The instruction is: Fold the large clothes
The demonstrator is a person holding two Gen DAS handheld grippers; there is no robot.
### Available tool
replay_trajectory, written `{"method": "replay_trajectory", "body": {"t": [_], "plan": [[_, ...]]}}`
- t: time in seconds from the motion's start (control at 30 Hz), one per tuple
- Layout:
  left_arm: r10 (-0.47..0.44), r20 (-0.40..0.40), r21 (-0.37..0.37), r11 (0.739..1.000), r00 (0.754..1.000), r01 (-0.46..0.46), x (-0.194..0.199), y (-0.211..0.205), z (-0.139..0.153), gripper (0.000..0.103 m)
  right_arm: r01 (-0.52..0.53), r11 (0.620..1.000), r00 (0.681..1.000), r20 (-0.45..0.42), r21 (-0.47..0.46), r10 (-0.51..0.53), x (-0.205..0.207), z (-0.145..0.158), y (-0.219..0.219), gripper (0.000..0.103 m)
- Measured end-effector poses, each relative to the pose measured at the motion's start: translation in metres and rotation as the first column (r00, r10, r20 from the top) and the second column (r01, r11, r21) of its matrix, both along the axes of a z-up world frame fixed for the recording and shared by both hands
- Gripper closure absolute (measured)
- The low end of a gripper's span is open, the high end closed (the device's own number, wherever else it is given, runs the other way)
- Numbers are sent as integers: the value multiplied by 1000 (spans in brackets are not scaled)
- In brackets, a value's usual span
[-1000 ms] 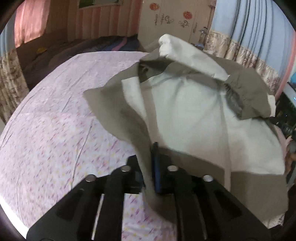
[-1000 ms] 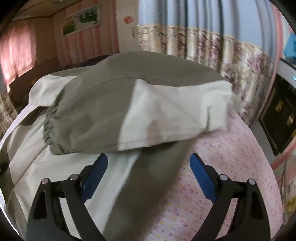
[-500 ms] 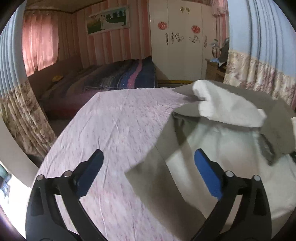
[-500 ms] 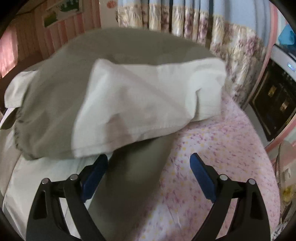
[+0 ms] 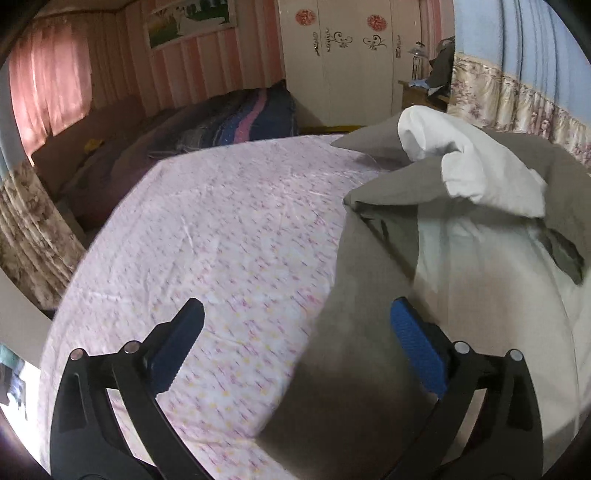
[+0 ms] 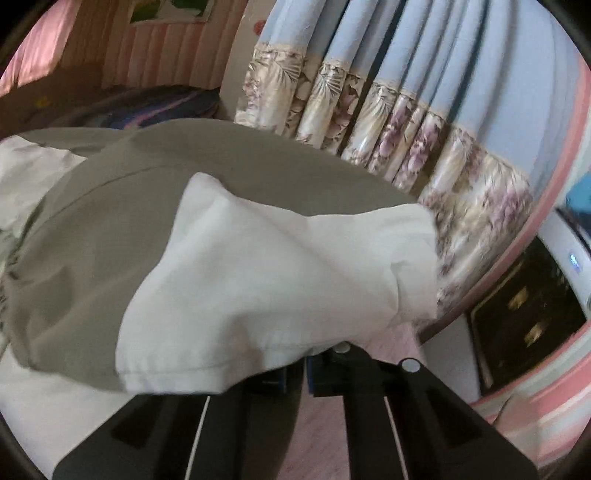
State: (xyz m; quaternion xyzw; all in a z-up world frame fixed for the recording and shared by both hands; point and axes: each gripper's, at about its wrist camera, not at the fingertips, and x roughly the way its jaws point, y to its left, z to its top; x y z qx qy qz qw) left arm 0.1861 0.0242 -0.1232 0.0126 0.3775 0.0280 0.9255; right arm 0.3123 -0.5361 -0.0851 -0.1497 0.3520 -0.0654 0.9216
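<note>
In the left wrist view a pink curtain [image 5: 48, 92] hangs at far left, then a striped pink wall with a picture [image 5: 192, 20], a dark bed [image 5: 207, 122] below it, a white wardrobe [image 5: 351, 55], and a blue curtain [image 5: 517, 48] with a floral hem at right. In front lies the work surface, a bed under a pale floral sheet [image 5: 207, 240]. The left gripper [image 5: 295, 339] hovers over the sheet with its jaws wide apart and nothing between the pads. The garment [image 5: 461, 266], olive-grey outside and white inside, lies heaped on the right part of the sheet; its near olive edge runs under the right finger, while the left finger stands over bare sheet.

In the right wrist view the striped wall and dark bed sit at upper left, the blue curtain [image 6: 424, 74] across the middle, and a dark cabinet [image 6: 524, 321] at right. The right gripper [image 6: 295, 373] has its jaws together, clamped on the garment [image 6: 258, 280] at its white hem, and the cloth spreads up and left of the pads.
</note>
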Motion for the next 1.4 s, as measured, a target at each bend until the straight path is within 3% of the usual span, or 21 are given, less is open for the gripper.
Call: {"method": "replay_trajectory", "body": {"t": [0.1, 0.17, 0.2, 0.27, 0.43, 0.63, 0.73, 0.8, 0.87, 0.93, 1.0, 1.1, 1.23, 1.4], "plan": [[-28, 3, -35, 999, 1000, 28, -10, -11, 1, 3, -3, 998, 999, -51, -66, 0, 9, -5, -1, 83], [-46, 21, -30, 998, 999, 46, -15, -21, 9, 3, 3, 998, 1000, -14, -63, -4, -1, 3, 2, 47], [-51, 29, -32, 998, 998, 52, -16, -23, 14, 3, 7, 998, 1000, 16, -56, -6, -9, 8, 3, 23], [-69, 49, -49, 996, 996, 72, -14, -32, 25, 3, 13, 999, 998, 65, -37, -10, -29, 17, 10, 22], [-145, 94, 24, 989, 985, 144, 9, -68, 42, 3, 4, 996, 990, 137, 84, -15, -69, 37, 8, 22], [-214, 52, 173, 964, 975, 203, 63, -102, 26, 3, -19, 974, 979, 203, 224, -28, -102, 62, -9, 19], [-213, 11, 178, 962, 977, 207, 90, -102, 14, 3, -5, 976, 981, 192, 218, -38, -104, 61, -10, 19], [-239, 37, 162, 960, 970, 230, 97, -102, 18, 4, -7, 976, 983, 183, 220, -35, -104, 58, -8, 19], [-269, 44, 144, 955, 962, 260, 102, -103, 23, 20, -9, 975, 985, 170, 220, -29, -102, 55, -3, 19], [-290, 50, 94, 954, 956, 285, 106, -100, 29, 64, -19, 974, 986, 166, 227, -20, -97, 53, 3, 19], [-267, 63, 67, 963, 962, 262, 114, -90, 33, 87, -34, 972, 987, 159, 233, -4, -90, 53, 12, 19], [-203, 72, -29, 978, 977, 205, 129, -64, 38, 92, -74, 968, 986, 163, 238, 35, -82, 55, 31, 19], [-133, 98, -13, 991, 986, 135, 131, -41, 49, 94, -117, 964, 983, 163, 238, 79, -73, 56, 53, 19], [-3, 176, -16, 1000, 984, 6, 92, 6, 74, 97, -153, 958, 981, 151, 242, 119, -71, 51, 70, 19]]}}
